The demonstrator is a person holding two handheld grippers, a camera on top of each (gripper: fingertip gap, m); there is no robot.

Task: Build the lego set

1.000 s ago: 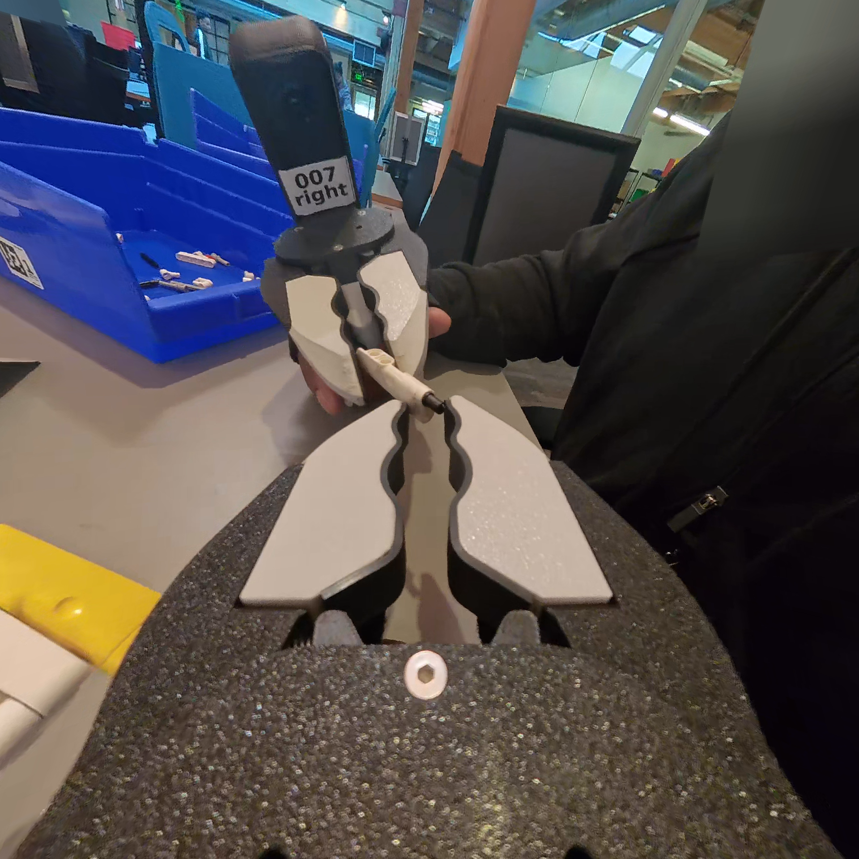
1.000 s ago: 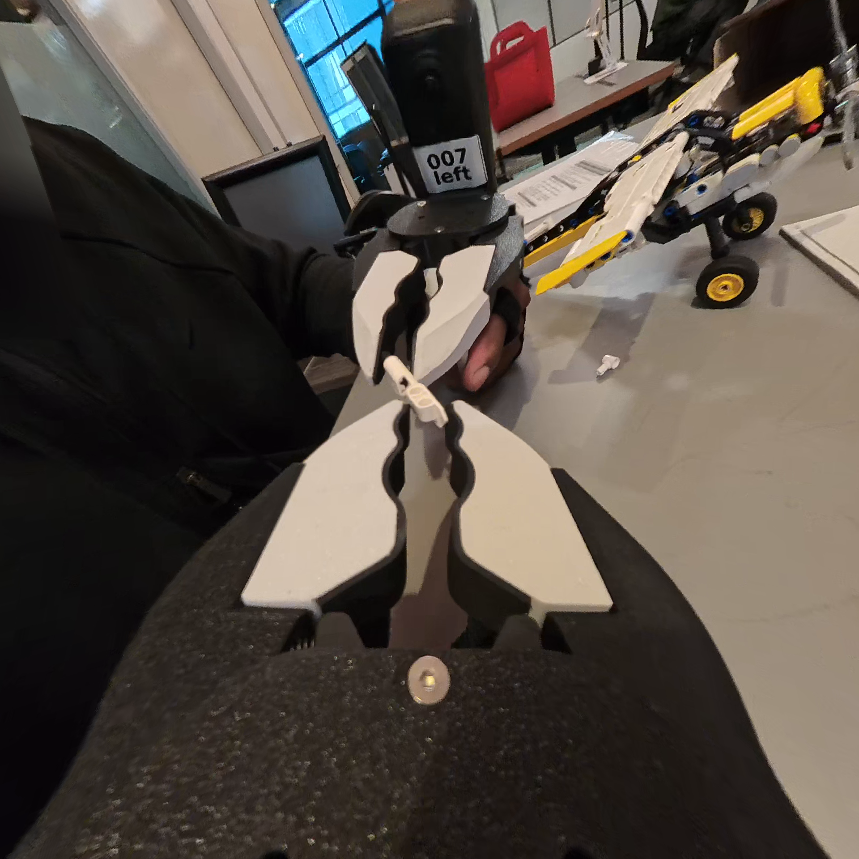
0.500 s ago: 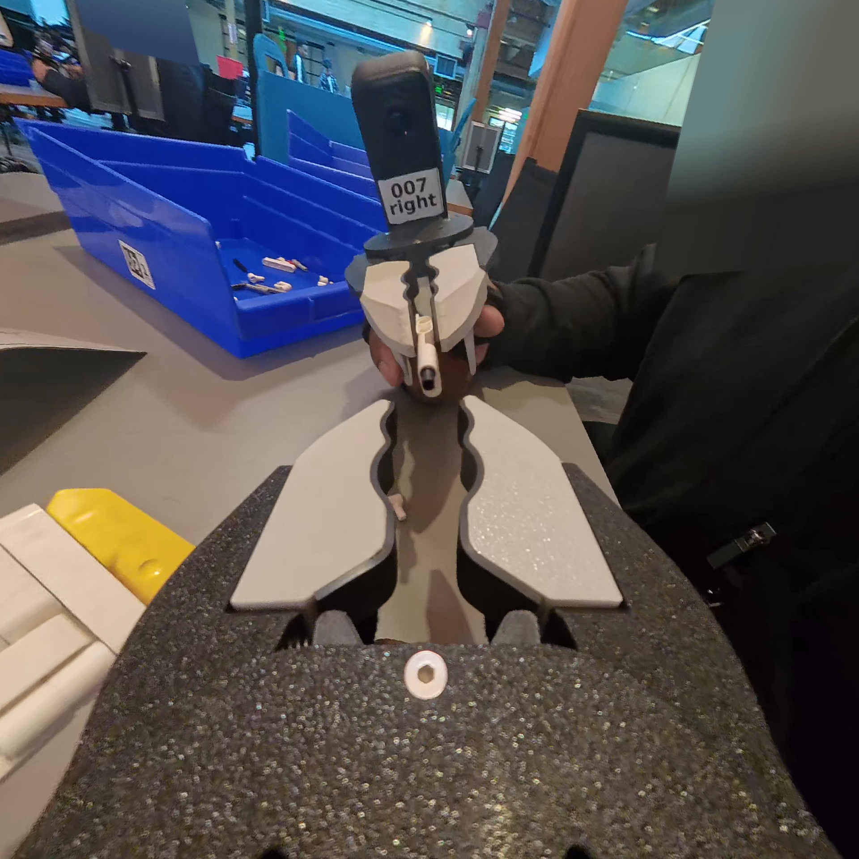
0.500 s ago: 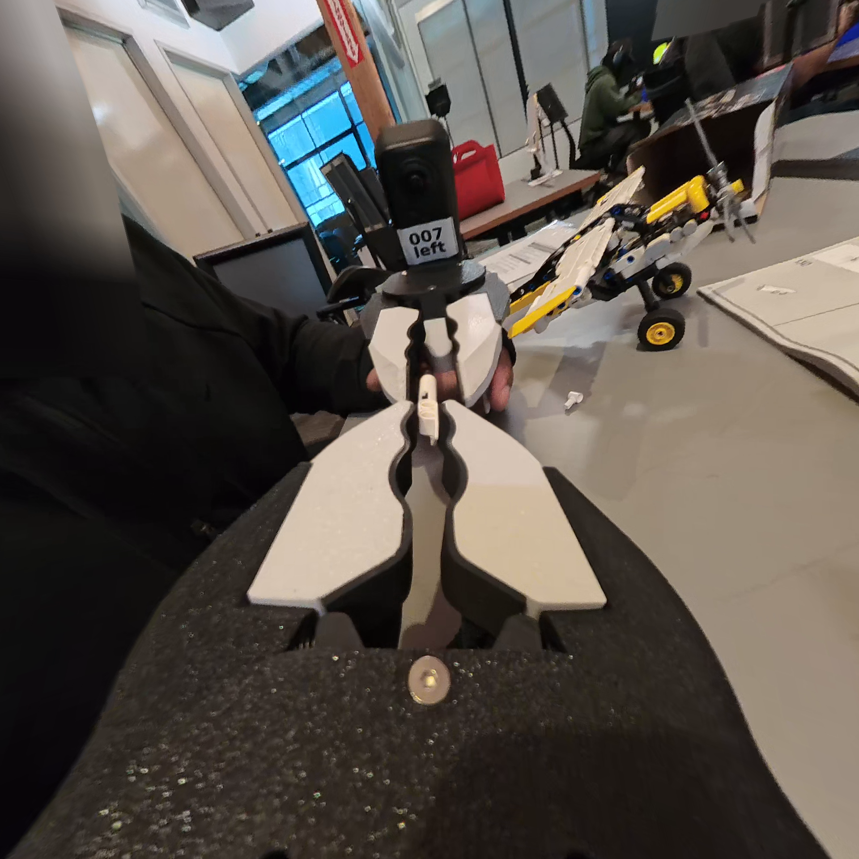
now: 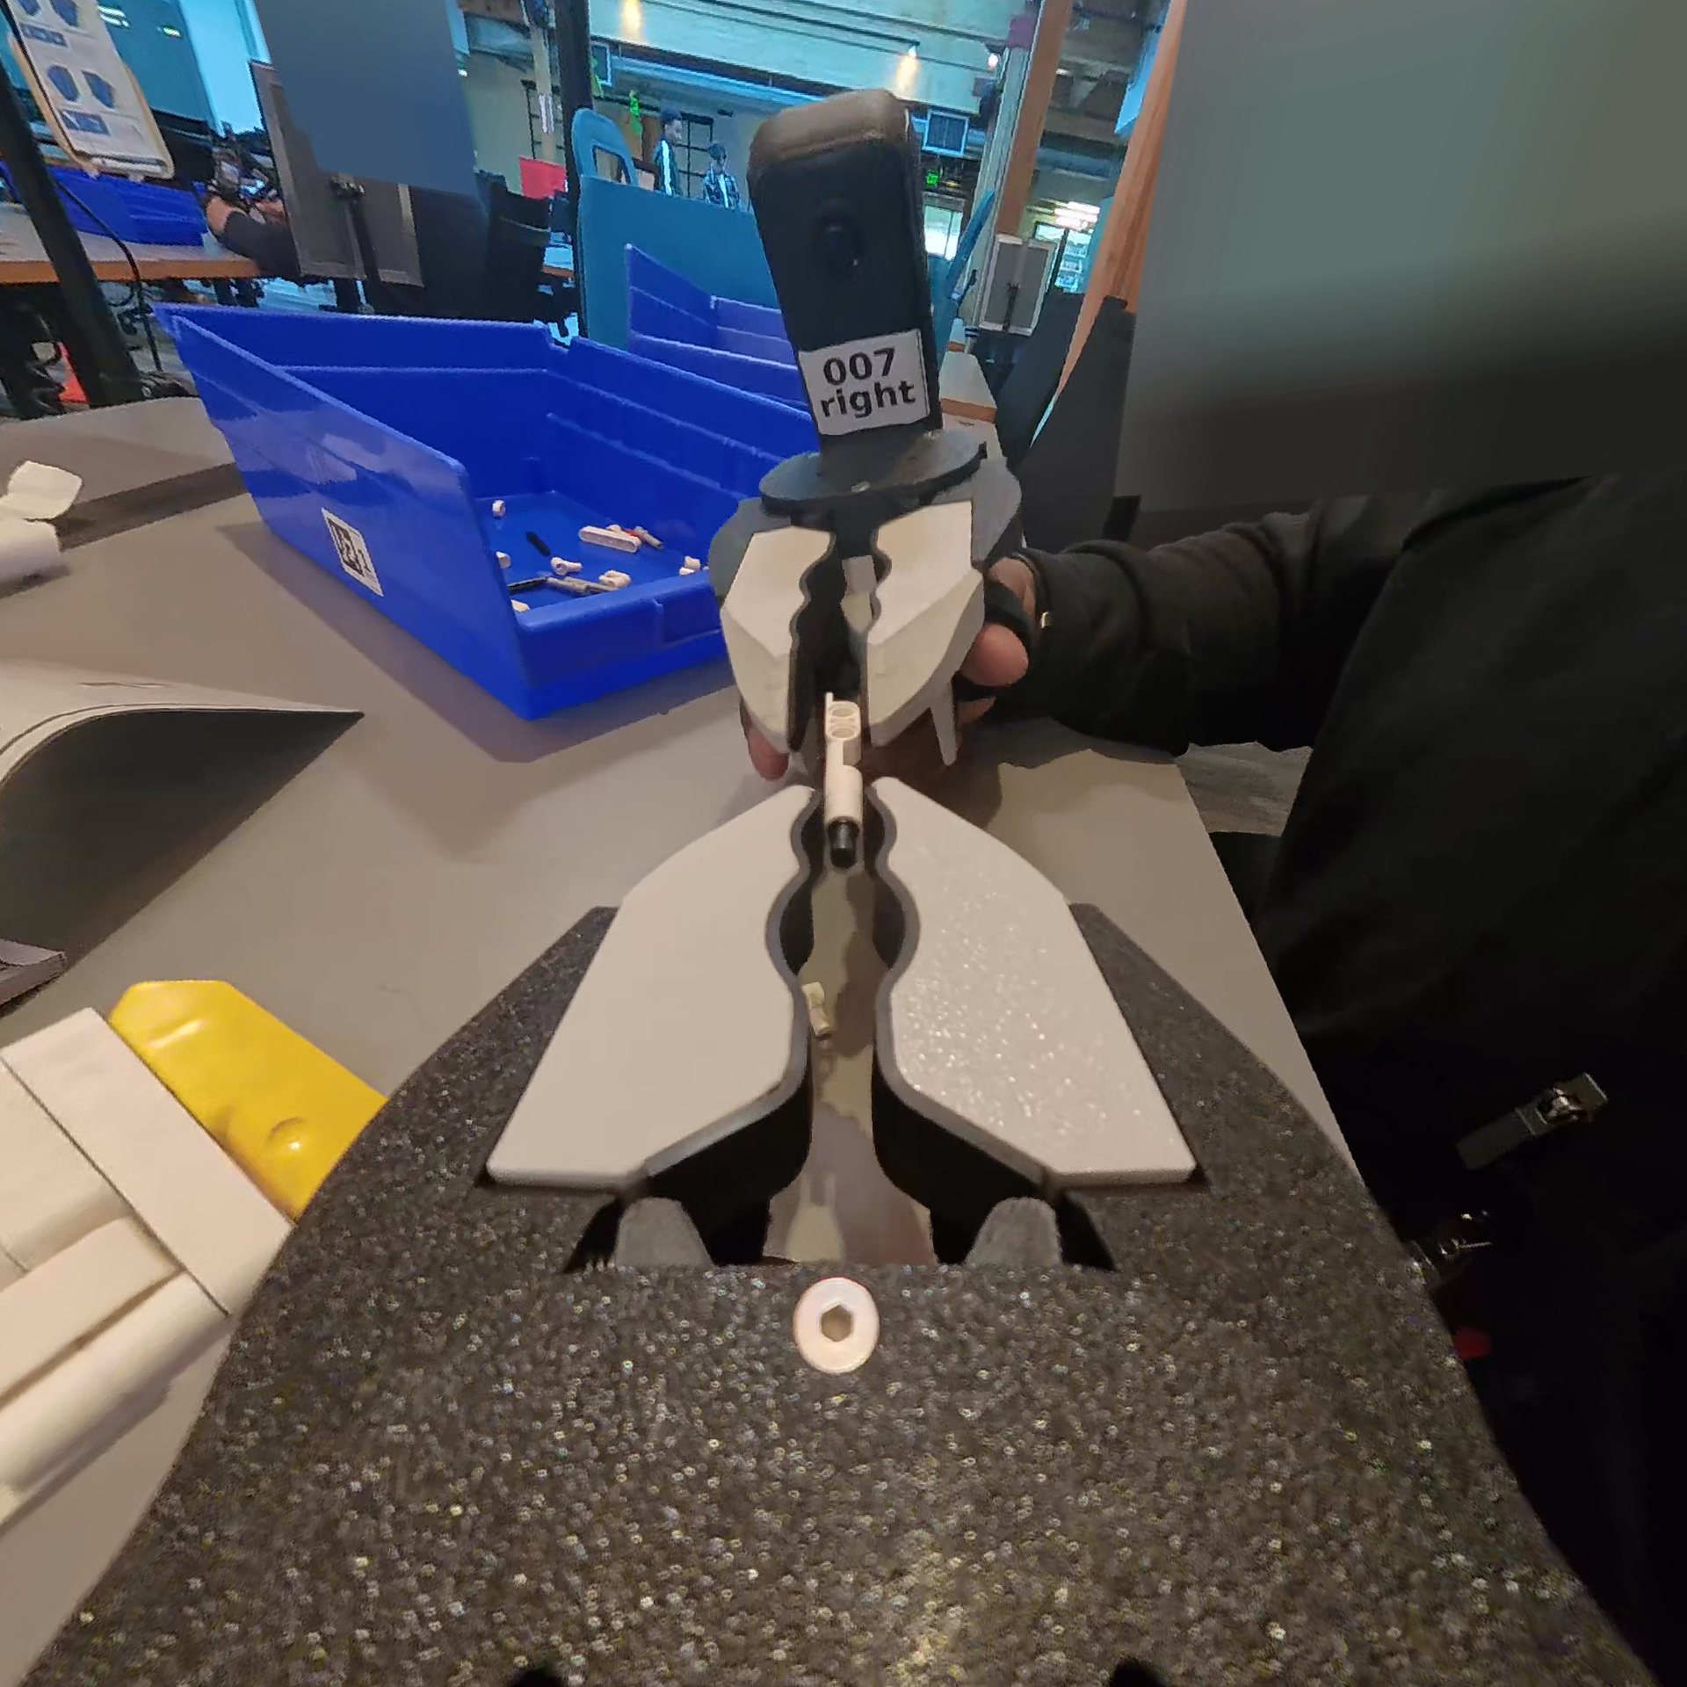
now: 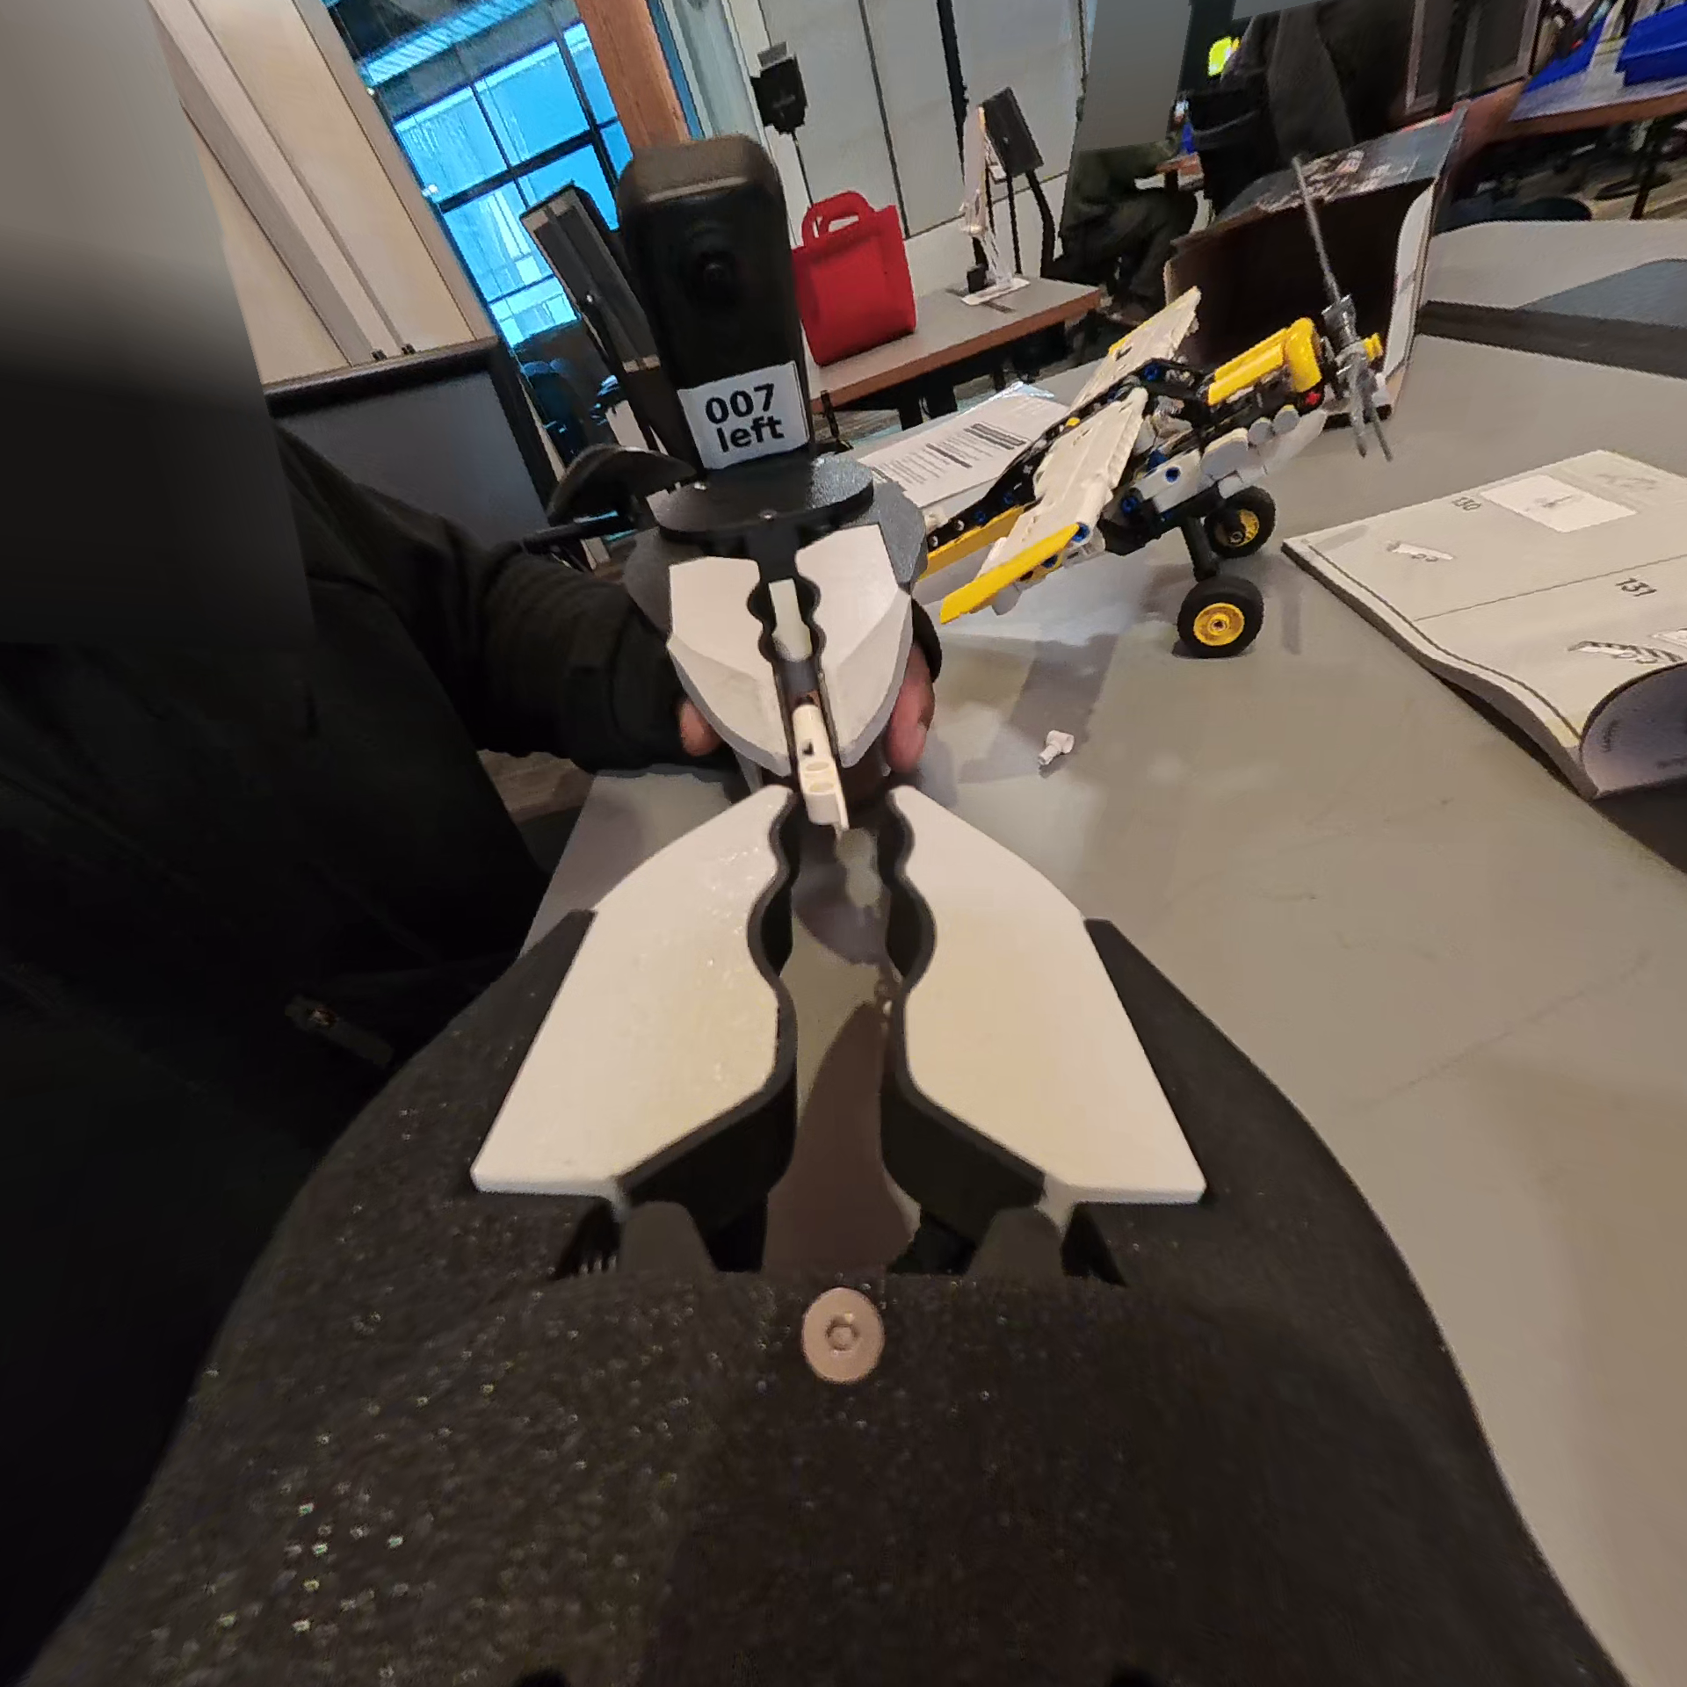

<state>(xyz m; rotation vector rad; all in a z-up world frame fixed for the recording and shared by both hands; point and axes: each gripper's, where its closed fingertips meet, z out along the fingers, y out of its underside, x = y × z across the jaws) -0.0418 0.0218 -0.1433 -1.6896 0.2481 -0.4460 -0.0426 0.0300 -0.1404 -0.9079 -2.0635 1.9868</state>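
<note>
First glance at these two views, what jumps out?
The left gripper and right gripper meet tip to tip above the grey table's edge, a small white connector with a black pin between them, the left's fingers shut on it. Beyond stand a blue parts bin and a yellow-and-white model plane.

A white printed label (image 5: pixel 867 383) is fixed above the right gripper (image 5: pixel 829 739); a second white label (image 6: pixel 744 418) is fixed above the left gripper (image 6: pixel 815 762). A square code sticker (image 5: pixel 351 563) marks the blue bin (image 5: pixel 438 475). An open booklet (image 6: pixel 1506 584) on the counter (image 6: pixel 1278 913) carries numbered pages.
</note>
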